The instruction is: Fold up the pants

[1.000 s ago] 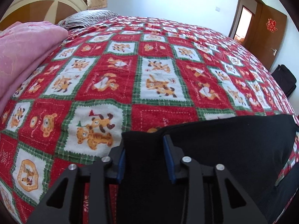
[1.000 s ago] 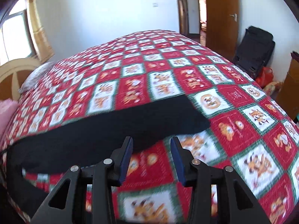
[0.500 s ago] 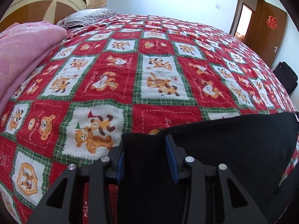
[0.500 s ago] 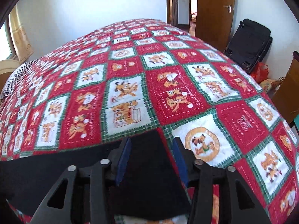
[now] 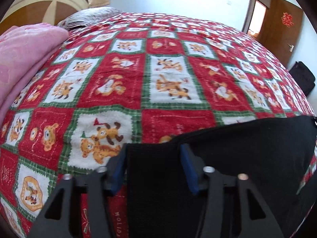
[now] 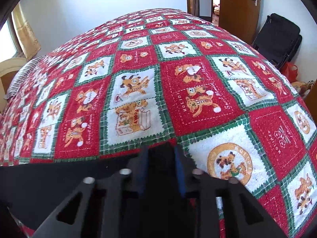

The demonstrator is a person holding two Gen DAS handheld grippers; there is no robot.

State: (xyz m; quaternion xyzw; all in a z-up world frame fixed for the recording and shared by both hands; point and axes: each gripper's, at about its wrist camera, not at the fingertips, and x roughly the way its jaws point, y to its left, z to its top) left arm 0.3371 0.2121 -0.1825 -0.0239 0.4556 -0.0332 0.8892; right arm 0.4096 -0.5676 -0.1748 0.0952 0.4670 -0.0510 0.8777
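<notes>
Our left claw (image 5: 152,158) sits with its blue pads (image 5: 190,170) spread wide; the corner of the black pants (image 5: 237,148) lies in the gap between them, and neither pad presses on the cloth, so we call it released. Our right claw (image 6: 161,164) has its pads closer together, with the other end of the pants (image 6: 59,178) between them. The fabric fills that gap, but motion blur and the dark cloth keep us from telling whether the fingers (image 6: 179,170) actually pinch it.

We see the pants stretched as a dark band along the near edge of the bed, lying on the red, green and white patchwork bedspread (image 5: 168,83) printed with cartoon bears and dogs. In the left wrist view the band runs from the claw off to the right; in the right wrist view it runs off to the left.

A pink blanket (image 5: 21,59) is heaped at the left side of the bed, near a striped pillow (image 5: 89,15) by the headboard. A wooden door (image 6: 239,8) and a black bag (image 6: 277,37) stand beyond the bed's far side.
</notes>
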